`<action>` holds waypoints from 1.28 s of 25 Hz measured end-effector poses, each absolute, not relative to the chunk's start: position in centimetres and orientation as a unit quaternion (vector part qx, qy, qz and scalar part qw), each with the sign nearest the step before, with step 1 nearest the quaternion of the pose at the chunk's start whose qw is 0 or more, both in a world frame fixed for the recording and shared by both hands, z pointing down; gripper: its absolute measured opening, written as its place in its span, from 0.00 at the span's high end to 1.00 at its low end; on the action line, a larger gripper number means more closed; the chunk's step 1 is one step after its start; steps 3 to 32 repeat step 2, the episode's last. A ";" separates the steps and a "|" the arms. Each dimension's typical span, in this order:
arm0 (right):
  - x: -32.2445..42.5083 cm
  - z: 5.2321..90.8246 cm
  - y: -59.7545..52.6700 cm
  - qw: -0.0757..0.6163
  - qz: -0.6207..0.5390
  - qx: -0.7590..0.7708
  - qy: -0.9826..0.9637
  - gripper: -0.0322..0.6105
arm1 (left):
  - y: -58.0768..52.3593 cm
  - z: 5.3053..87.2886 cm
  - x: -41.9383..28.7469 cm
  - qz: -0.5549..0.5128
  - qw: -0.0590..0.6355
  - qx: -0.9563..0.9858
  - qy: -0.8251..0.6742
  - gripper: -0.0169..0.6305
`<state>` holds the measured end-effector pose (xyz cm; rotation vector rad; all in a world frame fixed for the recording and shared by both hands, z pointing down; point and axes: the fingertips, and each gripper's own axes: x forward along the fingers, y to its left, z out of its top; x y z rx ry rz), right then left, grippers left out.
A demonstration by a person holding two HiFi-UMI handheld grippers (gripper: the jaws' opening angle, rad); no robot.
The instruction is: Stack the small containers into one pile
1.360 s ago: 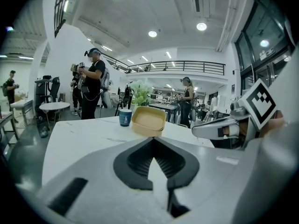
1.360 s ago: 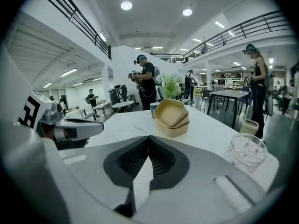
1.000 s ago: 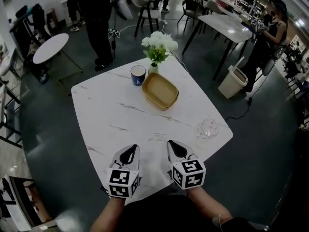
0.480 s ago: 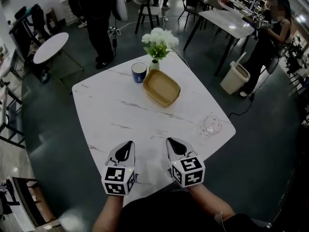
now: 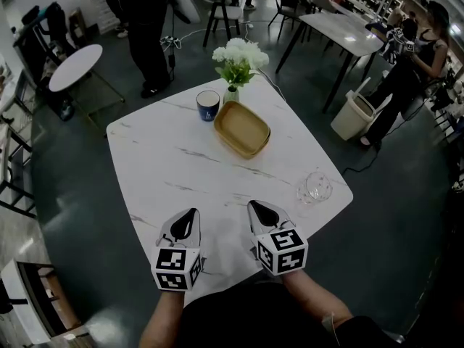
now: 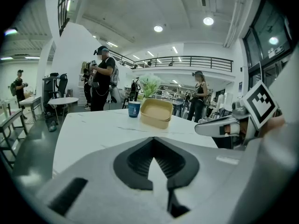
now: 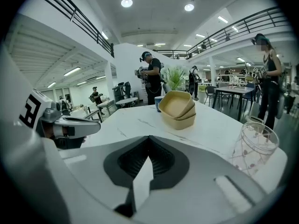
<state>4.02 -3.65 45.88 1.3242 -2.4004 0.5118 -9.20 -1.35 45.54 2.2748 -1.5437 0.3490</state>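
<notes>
Tan shallow containers (image 5: 242, 127) sit nested in one pile at the far middle of the white marble table (image 5: 159, 158). The same pile shows in the left gripper view (image 6: 156, 113) and in the right gripper view (image 7: 179, 108), where three rims can be told apart. My left gripper (image 5: 190, 214) and right gripper (image 5: 254, 206) rest side by side near the table's front edge, far short of the pile. Both are shut with nothing between their jaws. The left gripper view shows its own tips (image 6: 152, 141) closed. The right gripper view shows its tips (image 7: 148, 139) closed too.
A blue cup (image 5: 207, 104) and a vase of white flowers (image 5: 237, 60) stand just behind the pile. A clear patterned glass (image 5: 314, 188) stands near the right edge, also seen as a glass (image 7: 254, 146) close to my right gripper. People, chairs and other tables surround the table.
Both grippers stay where they were near the front edge, still shut. Only the head view has shifted a little, and people in the background have moved.
</notes>
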 end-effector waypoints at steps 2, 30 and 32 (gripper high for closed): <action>4.1 45.8 -3.9 0.176 0.179 0.467 -0.848 0.95 | -1.5 45.5 -9.4 0.121 0.185 0.805 -0.551 0.98; 4.1 45.8 -3.9 0.176 0.179 0.467 -0.848 0.95 | -1.5 45.5 -9.4 0.121 0.185 0.805 -0.551 0.98; 4.1 45.8 -3.9 0.176 0.179 0.467 -0.848 0.95 | -1.5 45.5 -9.4 0.121 0.185 0.805 -0.551 0.98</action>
